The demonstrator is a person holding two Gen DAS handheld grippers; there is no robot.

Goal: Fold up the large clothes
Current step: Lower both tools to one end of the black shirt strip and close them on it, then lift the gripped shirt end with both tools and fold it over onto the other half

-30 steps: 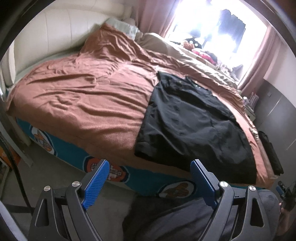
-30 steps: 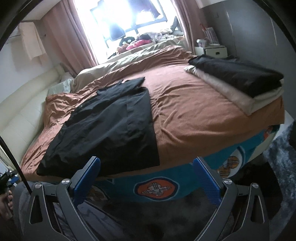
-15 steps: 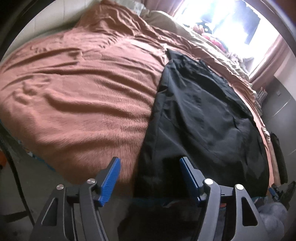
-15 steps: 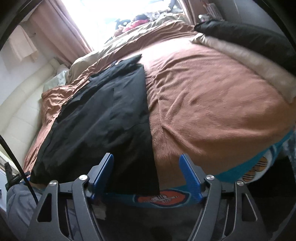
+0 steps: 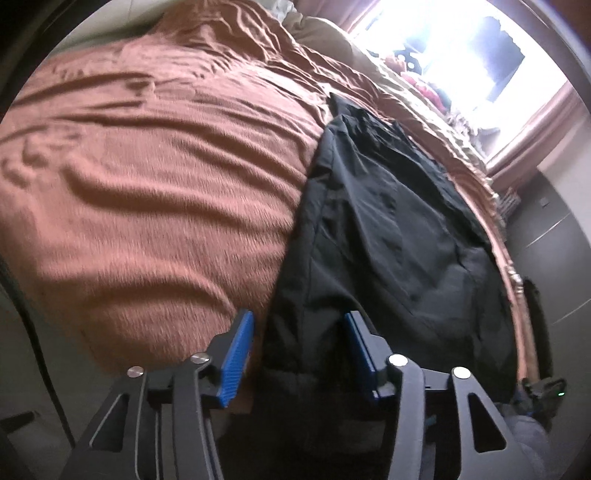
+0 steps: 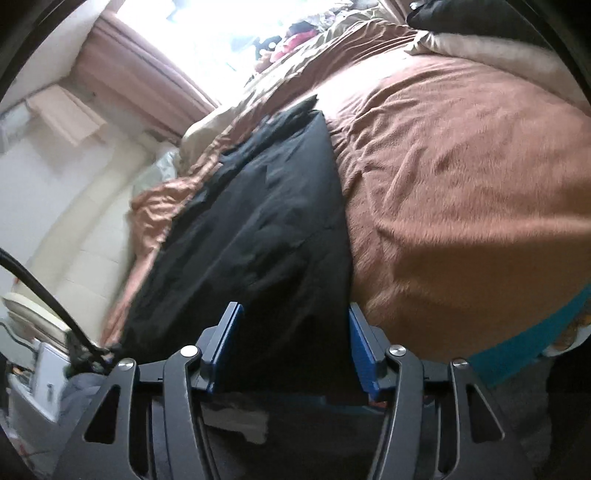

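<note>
Black garment (image 5: 388, 236) lies spread flat on the brown blanket (image 5: 147, 184) that covers the bed, its near hem at the bed's front edge and its far end reaching toward the bright window (image 5: 461, 55). In the left wrist view the garment occupies the right part of the bed; in the right wrist view (image 6: 258, 240) it occupies the left part.

Left gripper (image 5: 299, 339): positioned over the garment's near left corner. Its jaws have just been closing. Dark cloth sits between the blue pads (image 5: 238, 354), but a gap shows on either side, so the jaws are not yet pressing on it.

Right gripper (image 6: 293, 332): positioned over the garment's near right corner, at the bed edge. Its jaws have likewise just been closing. Cloth fills the space between the pads (image 6: 364, 354); the right pad stands at the garment's side edge. Whether the pads press the cloth cannot be told from this view.

Folded dark and beige textiles (image 6: 480, 33) rest at the far right of the bed, well apart from the garment. Pink curtains (image 6: 147, 74) flank the window.
</note>
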